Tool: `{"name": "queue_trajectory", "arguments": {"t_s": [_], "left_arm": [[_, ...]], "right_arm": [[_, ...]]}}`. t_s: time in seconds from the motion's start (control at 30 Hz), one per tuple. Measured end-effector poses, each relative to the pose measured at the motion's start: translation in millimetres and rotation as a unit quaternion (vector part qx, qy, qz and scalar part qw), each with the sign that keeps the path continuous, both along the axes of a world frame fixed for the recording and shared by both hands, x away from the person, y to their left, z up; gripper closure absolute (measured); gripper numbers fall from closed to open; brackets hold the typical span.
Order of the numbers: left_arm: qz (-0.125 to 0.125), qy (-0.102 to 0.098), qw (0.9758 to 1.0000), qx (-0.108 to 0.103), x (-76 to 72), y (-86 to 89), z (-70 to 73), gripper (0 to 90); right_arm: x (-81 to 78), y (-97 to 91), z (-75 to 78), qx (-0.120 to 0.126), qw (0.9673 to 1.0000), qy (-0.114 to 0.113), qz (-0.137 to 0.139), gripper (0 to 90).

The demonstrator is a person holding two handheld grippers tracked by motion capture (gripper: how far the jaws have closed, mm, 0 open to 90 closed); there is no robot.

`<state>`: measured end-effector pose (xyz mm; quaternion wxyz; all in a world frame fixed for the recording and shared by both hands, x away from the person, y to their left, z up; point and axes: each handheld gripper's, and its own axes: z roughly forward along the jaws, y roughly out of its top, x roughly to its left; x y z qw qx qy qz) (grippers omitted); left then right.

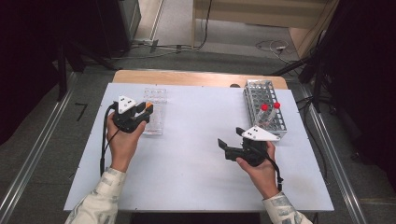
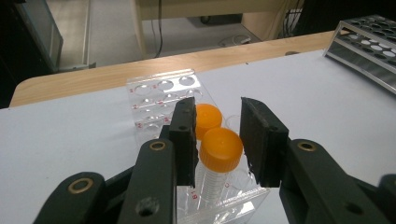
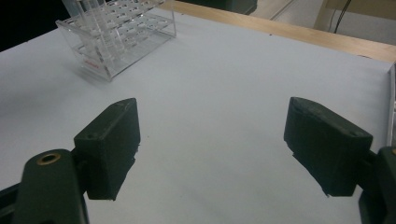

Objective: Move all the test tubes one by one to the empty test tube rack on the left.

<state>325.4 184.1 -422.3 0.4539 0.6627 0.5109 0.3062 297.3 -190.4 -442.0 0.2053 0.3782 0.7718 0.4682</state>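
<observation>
- So, high view first: the left gripper is sitting over the clear rack at the left side of the white counter, with an orange-capped tube poking up right at its tip.
- Over on the right, the right gripper is hovering above bare counter, jaws pointing left toward the middle and standing wide apart with nothing between them.
- Behind it, near the far right edge, a grey metal rack is standing with two red-capped tubes in it, leaning a bit.
- Left gripper view: the jaws are flanking the near orange-capped tube, which is standing upright in a front hole of the clear rack.
- Looks like there's a thin gap on both sides of the cap, so the pads aren't pressing on it; the jaws are only slightly parted, just wider than the cap.
- A second orange-capped tube is sitting one hole behind, partly hidden by the left jaw.
- Grey metal rack is peeking in at the top right corner.
- Right gripper view: both jaws are spread wide over empty white counter, holding nothing.
- Clear rack is showing up well away at the top left, and the counter's wooden edge is running across the back.
</observation>
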Motion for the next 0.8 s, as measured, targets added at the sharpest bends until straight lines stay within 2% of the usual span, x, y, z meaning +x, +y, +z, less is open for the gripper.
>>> {"name": "queue_trajectory", "arguments": {"t_s": [0.27, 0.53, 0.63, 0.8], "left_arm": [[-0.003, 0.002, 1.0000, -0.006, -2.4, 0.0, 1.7, 58.2], [-0.017, 0.013, 0.9993, -0.031, -9.5, -3.4, 7.1, 30.8], [-0.014, 0.006, 0.9996, -0.025, -12.4, -5.2, 8.5, 18.8], [-0.023, 0.013, 0.9990, -0.037, -16.6, -4.4, 9.0, 12.5]], "right_arm": [[0.1, -0.2, -0.1, 0.000, 1.0000, 0.000, 0.000, 16.9], [0.0, -4.6, 0.8, 0.003, 1.0000, -0.002, -0.006, 16.3], [-0.2, -7.9, 1.2, 0.002, 0.9999, -0.002, -0.011, 16.2], [-0.7, -18.0, 3.2, 0.004, 0.9997, -0.007, -0.022, 16.2]]}}
